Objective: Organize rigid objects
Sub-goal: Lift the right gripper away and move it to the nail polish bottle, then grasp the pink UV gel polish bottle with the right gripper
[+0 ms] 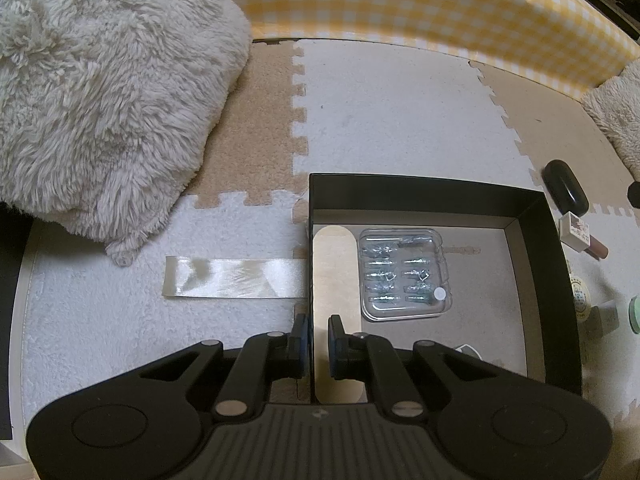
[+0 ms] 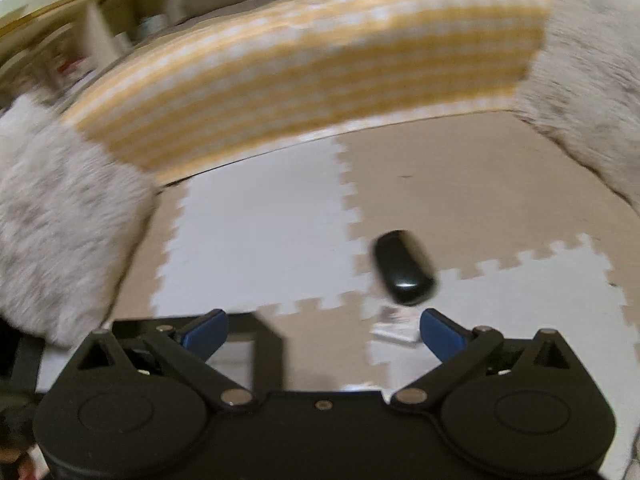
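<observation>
The box (image 1: 532, 216) sits on the floor mat (image 1: 384, 112), and inside it a flat stick (image 1: 335, 264) lies just left of a small tray (image 1: 404, 272). A ribbon (image 1: 236, 278) lies on the mat left of the box, with a fluffy cushion (image 1: 108, 100) behind it. Right of the box, on the mat, lie a case (image 1: 565, 191) and a little tube (image 1: 582, 236) nearer than it.

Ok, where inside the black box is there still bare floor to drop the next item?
The box floor is bare right of the clear plastic case, up to the right wall. The left side is crowded: wooden board beside the case, left tool clamped on the left wall.
</observation>
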Tool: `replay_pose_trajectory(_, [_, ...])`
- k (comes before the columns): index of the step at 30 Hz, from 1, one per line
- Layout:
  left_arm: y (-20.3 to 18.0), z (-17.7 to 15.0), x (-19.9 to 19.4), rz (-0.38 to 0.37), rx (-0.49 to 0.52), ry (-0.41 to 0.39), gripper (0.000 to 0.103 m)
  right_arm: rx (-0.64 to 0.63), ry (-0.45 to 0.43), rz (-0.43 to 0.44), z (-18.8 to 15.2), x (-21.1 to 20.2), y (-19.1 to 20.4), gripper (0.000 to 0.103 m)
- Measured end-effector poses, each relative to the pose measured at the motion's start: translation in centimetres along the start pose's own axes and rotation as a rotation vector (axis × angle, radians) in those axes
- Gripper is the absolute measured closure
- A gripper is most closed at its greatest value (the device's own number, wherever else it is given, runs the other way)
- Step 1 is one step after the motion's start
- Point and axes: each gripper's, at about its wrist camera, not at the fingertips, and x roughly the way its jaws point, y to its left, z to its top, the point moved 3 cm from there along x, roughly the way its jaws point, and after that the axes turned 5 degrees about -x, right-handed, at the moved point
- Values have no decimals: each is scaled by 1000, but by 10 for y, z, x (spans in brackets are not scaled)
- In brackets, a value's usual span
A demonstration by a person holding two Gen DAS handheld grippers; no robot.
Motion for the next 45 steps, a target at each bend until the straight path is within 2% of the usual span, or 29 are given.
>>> replay_pose_trajectory(7, [0,0,0,0,0,0,93,71,18,-115,-5,23,-34,0])
replay_pose_trajectory(12, [0,0,0,1,1,0,93,82,23,-195,-11,40,-44,0])
replay_pose_trajectory(23, [0,0,0,1,0,0,93,89,42,-251,-20,76,-48,0])
replay_pose_trajectory(30, [0,0,0,0,0,0,93,30,74,-268,-21,93,-40,0])
replay_pose_trajectory(35, [0,0,0,1,0,0,93,59,108,-295,-26,101,-48,0])
replay_pose_trajectory(38, [0,0,0,1,1,0,93,66,112,-280,-28,101,-51,0])
replay_pose_trajectory(39, [0,0,0,1,1,0,93,76,105,-273,-29,100,-52,2])
replay_pose_trajectory(41, [0,0,0,0,0,0,93,86,104,-251,-28,100,-52,16])
replay_pose_trajectory(42, [0,0,0,1,0,0,93,87,108,-227,-28,99,-51,15])
replay_pose_trajectory(45, [0,0,0,1,1,0,93,58,115,-226,-29,99,-47,15])
